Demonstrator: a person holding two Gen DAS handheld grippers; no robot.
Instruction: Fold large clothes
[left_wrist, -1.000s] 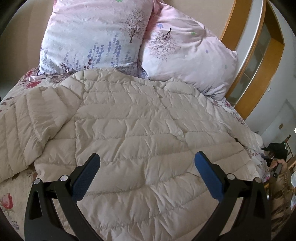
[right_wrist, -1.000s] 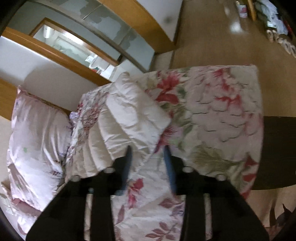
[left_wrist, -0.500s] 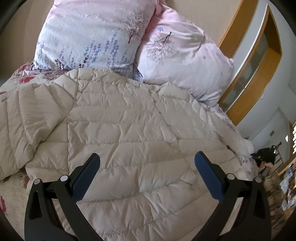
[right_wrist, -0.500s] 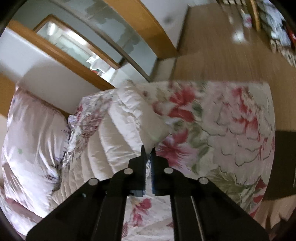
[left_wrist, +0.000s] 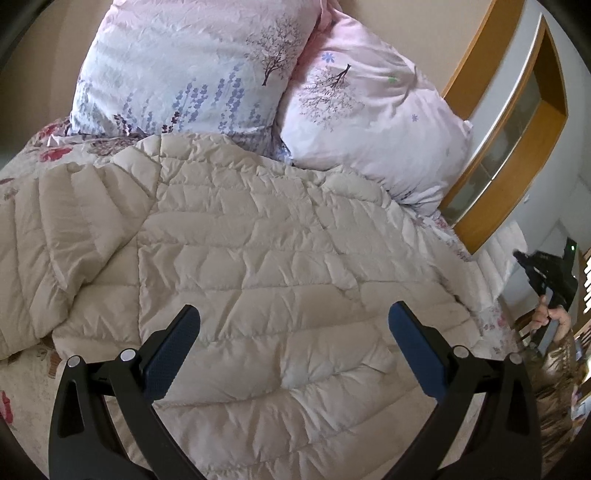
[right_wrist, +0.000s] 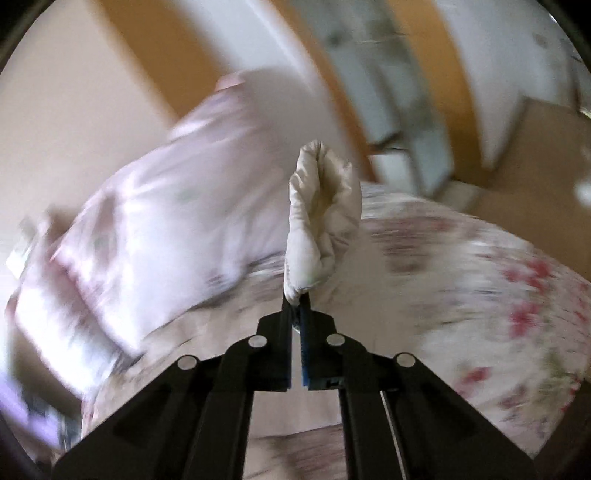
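Observation:
A large cream quilted down jacket (left_wrist: 258, 251) lies spread back-up on the floral bed, one sleeve (left_wrist: 55, 229) folded out at the left. My left gripper (left_wrist: 293, 328) is open and empty, hovering over the jacket's lower middle. My right gripper (right_wrist: 295, 299) is shut on the cuff end of the jacket's other sleeve (right_wrist: 321, 218), which stands up lifted above the bed. The right gripper also shows in the left wrist view at the far right (left_wrist: 546, 269), held in a hand.
Two pink floral pillows (left_wrist: 207, 70) (left_wrist: 373, 118) lean at the head of the bed. The floral bedspread (right_wrist: 480, 266) covers the bed. A wood-framed glass wardrobe (left_wrist: 517, 122) stands to the right, with wooden floor (right_wrist: 535, 166) beyond.
My right gripper closed on the sleeve end and lifted it off the bed, swinging fast so the view is blurred. My left gripper drifted slightly over the jacket and stayed open.

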